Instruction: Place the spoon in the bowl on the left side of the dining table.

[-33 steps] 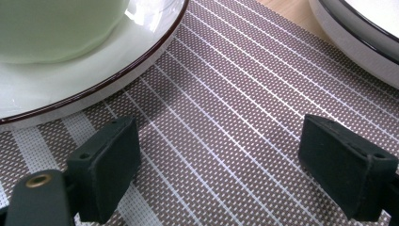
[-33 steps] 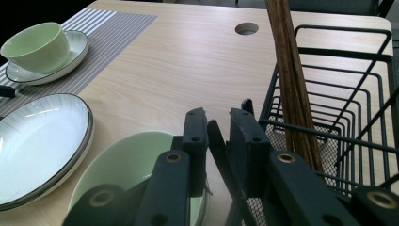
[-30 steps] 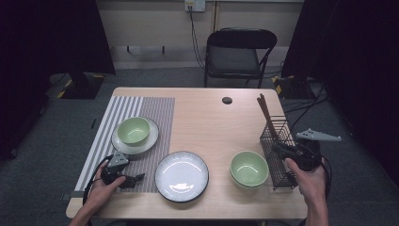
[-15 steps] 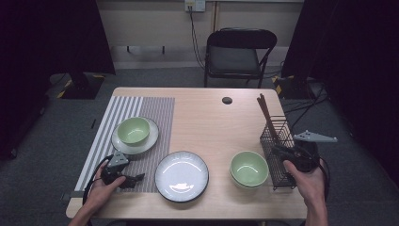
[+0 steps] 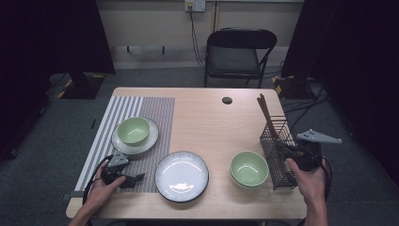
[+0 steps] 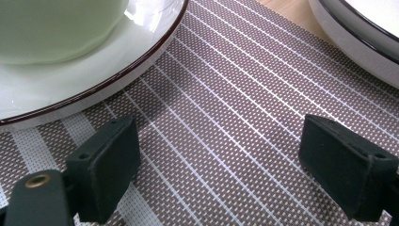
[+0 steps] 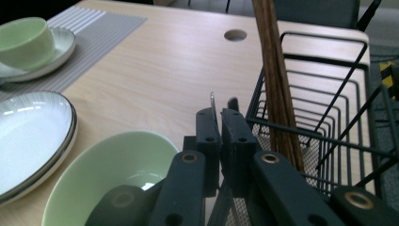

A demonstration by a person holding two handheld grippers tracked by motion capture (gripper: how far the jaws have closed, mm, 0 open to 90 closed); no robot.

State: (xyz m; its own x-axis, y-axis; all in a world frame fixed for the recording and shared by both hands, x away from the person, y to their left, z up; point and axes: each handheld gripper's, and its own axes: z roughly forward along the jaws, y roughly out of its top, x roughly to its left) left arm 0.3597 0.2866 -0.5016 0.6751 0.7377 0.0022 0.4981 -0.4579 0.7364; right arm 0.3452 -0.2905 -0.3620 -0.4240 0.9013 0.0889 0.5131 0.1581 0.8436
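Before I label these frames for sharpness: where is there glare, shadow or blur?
High view: room edges black, table evenly lit, soft glare on the white plate. Left gripper view: placemat weave crisp, jaw shadows on it, bowl at top softened. Right gripper view: right gripper sharp, chopsticks and basket slightly soft.

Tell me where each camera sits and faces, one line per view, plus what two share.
High view: fixed above the person's side, looking forward and down at the table; forearms, left claw and right claw enter below.
Left gripper view: on the left claw, looking down past open jaws at the placemat.
Right gripper view: on the right claw, looking across the table; jaws shut on a thin metal strip by the wire basket.
Shared: high and right views show the chopsticks.
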